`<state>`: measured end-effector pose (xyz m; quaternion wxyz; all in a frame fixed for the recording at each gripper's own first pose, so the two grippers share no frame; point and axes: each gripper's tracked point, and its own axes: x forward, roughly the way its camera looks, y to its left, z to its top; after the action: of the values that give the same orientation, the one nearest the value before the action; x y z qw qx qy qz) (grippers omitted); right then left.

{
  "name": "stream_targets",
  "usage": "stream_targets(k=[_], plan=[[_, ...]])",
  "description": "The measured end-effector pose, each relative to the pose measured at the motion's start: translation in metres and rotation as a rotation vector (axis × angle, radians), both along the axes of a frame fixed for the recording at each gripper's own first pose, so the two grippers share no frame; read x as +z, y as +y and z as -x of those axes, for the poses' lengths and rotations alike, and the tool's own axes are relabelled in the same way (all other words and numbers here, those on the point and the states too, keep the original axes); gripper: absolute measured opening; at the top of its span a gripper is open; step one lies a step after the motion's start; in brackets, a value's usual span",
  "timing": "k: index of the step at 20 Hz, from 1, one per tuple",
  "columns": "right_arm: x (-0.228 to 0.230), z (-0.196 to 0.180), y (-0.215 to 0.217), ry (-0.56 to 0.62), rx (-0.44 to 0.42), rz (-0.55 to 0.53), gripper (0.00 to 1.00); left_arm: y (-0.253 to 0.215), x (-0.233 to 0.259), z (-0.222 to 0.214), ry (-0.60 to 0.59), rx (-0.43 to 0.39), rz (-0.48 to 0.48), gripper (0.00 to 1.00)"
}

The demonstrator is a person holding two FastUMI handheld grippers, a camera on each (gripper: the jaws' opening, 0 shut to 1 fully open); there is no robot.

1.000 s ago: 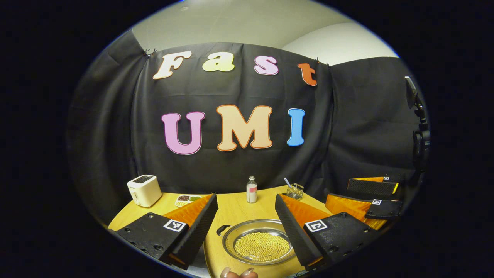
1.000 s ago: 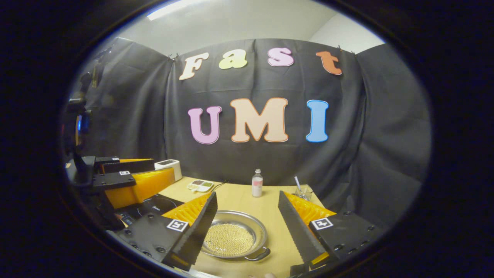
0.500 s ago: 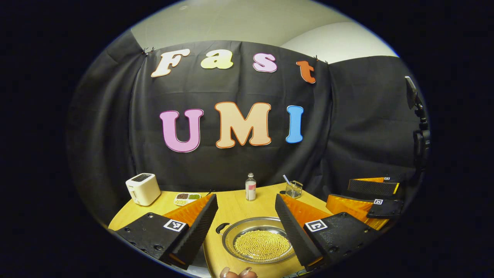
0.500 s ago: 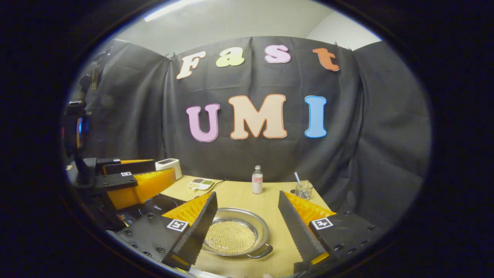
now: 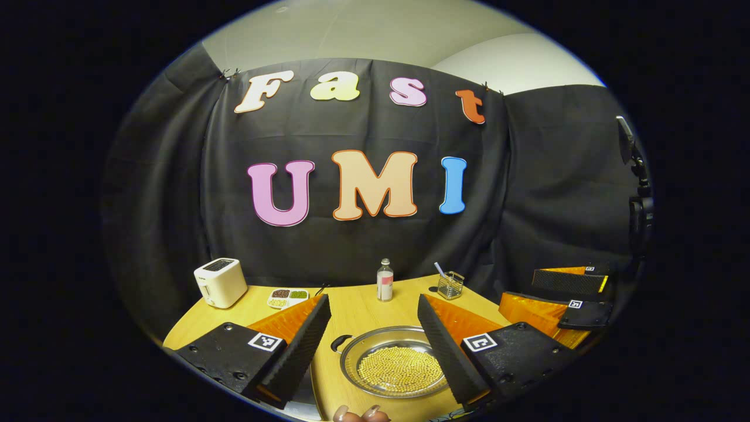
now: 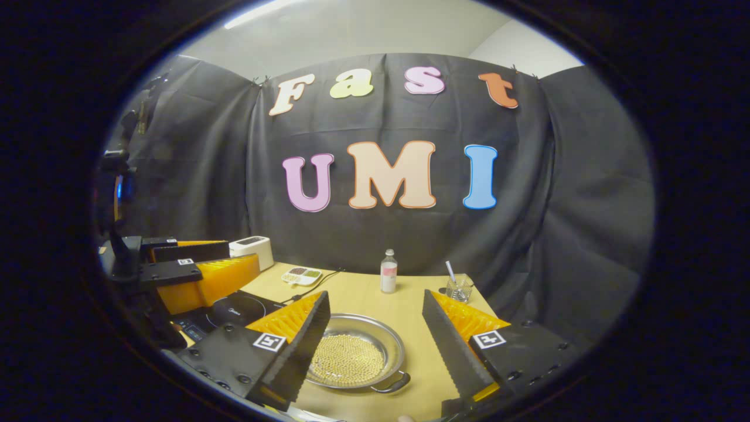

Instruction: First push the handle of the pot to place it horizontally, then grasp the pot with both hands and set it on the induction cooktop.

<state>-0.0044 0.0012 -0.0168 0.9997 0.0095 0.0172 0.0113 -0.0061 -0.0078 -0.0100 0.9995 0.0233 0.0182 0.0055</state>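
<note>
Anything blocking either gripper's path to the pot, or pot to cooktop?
Nothing visible. The pot sits on bare table ahead of the open right gripper and left gripper. The induction cooktop lies beside it, with no object between.

The wooden bench (image 5: 357, 310) carries the pot (image 5: 394, 369), cooktop (image 6: 234, 309), toaster (image 5: 220, 282), snack tray (image 5: 288, 296), bottle (image 5: 384, 281) and glass (image 5: 449, 285).

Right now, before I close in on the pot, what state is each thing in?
pot: on the table, not on the cooktop, holding small yellow beads, not gripped
induction cooktop: bare, left of the pot
left gripper: open, above the pot
right gripper: open, above the pot
bottle: upright, capped
toaster: upright at the table's back
glass: upright, a stick in it
</note>
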Motion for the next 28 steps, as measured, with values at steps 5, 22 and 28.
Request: stream_targets(k=[5, 22, 28], plan=[[-0.007, -0.003, -0.004, 0.023, -0.004, -0.006, 0.92, 0.002, -0.006, 0.001, 0.016, 0.014, 0.008, 0.96], [-0.021, -0.006, -0.006, 0.081, -0.001, 0.003, 0.18, 0.006, -0.014, 0.007, 0.035, 0.040, 0.014, 0.93], [-0.023, -0.003, -0.003, 0.093, 0.017, 0.013, 0.18, 0.003, -0.012, 0.007, 0.029, 0.027, 0.010, 0.96]])
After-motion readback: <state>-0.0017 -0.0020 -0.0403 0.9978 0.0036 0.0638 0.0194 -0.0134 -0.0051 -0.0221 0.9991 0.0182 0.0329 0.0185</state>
